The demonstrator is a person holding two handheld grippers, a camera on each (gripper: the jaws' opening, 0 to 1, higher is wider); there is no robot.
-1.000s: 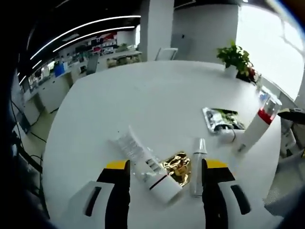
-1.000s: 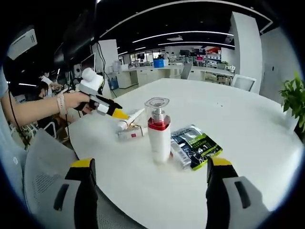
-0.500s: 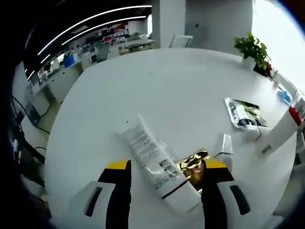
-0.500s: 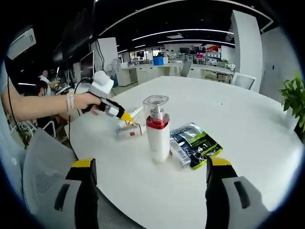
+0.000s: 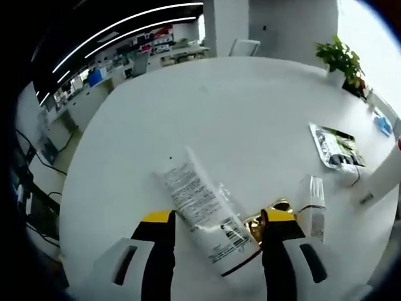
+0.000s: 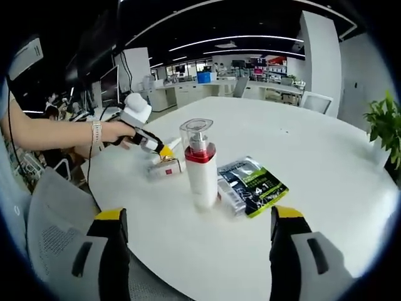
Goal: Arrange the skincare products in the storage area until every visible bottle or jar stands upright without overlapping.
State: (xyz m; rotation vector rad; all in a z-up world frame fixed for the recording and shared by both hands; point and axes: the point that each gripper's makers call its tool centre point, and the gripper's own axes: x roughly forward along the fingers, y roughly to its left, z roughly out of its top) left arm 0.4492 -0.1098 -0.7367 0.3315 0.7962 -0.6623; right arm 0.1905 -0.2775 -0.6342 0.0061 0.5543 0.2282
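Broadly, we work over a large round white table (image 5: 250, 119) in an open office with desks and strip lights behind; a potted plant (image 5: 341, 58) stands at the table's far edge, at about 1 o'clock in the left gripper view, and a grey chair (image 6: 59, 232) sits at 8 o'clock in the right gripper view.

In the left gripper view our left gripper (image 5: 218, 248) has its jaws apart on either side of a white tube (image 5: 203, 216) lying flat, its length running from 11 o'clock down toward 5 o'clock between them; we cannot tell whether either jaw touches it; a crumpled gold foil piece (image 5: 266, 219) lies just beside the tube at the right jaw, and a small clear bottle (image 5: 313, 197) lies on its side at 3 o'clock.

In the right gripper view our right gripper (image 6: 194, 251) hangs with jaws wide apart and nothing between them; a pump bottle (image 6: 199, 164) with a red collar stands upright at the centre, a green-and-black sachet (image 6: 254, 187) flat just beside it at 3 o'clock.

The pump bottle is cut off at the edge of the left gripper view; the print on tube and sachet is too small to read.
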